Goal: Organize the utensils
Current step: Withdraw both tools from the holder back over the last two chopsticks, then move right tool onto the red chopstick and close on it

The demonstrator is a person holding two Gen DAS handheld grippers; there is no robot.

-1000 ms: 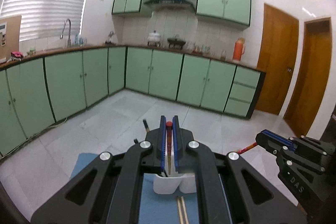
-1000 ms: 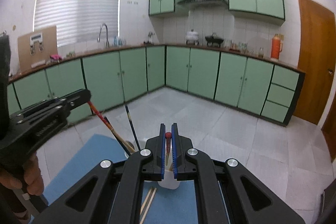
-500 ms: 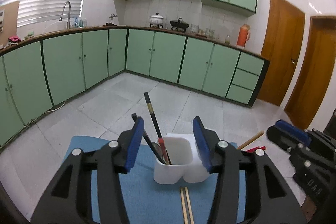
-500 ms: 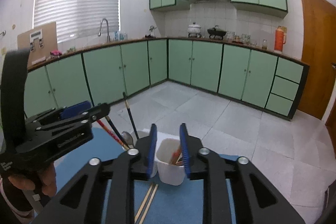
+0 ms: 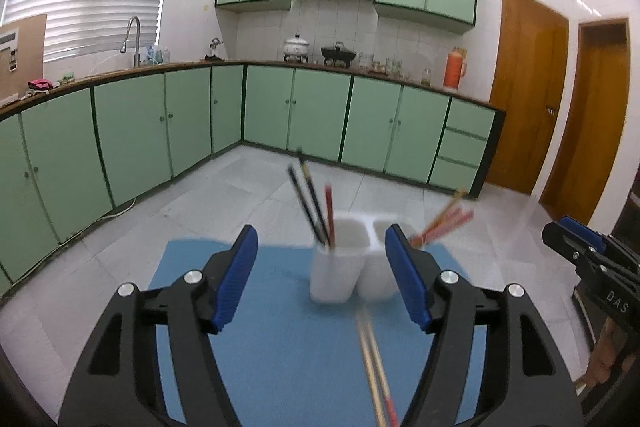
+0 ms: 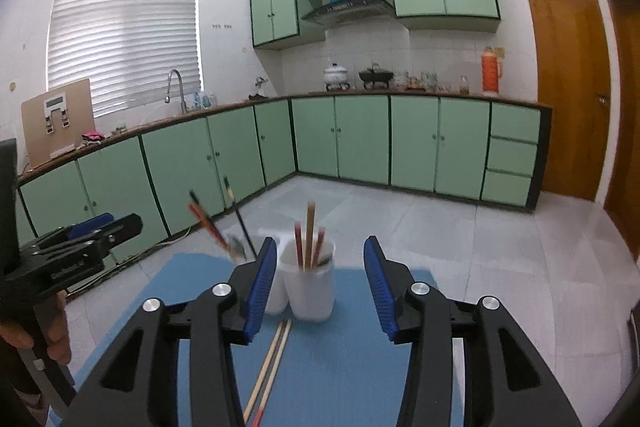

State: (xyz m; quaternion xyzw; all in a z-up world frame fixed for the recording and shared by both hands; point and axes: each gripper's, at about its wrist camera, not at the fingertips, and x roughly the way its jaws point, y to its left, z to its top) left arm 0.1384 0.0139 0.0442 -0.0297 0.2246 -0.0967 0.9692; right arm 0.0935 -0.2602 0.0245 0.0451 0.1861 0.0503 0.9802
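Note:
A white two-compartment utensil holder stands on a blue mat; it also shows in the right wrist view. Its left cup holds dark and red chopsticks; its right cup holds red and wooden chopsticks. A loose pair of wooden chopsticks lies on the mat in front, also in the right wrist view. My left gripper is open and empty, in front of the holder. My right gripper is open and empty, just in front of the holder.
The mat covers a small table above a tiled floor. Green kitchen cabinets line the far walls. The right gripper shows at the right edge of the left wrist view; the left gripper shows at left in the right wrist view.
Both grippers were shut on red chopsticks over the holder. They opened, dropped them into the cups, and pulled back and wider open.

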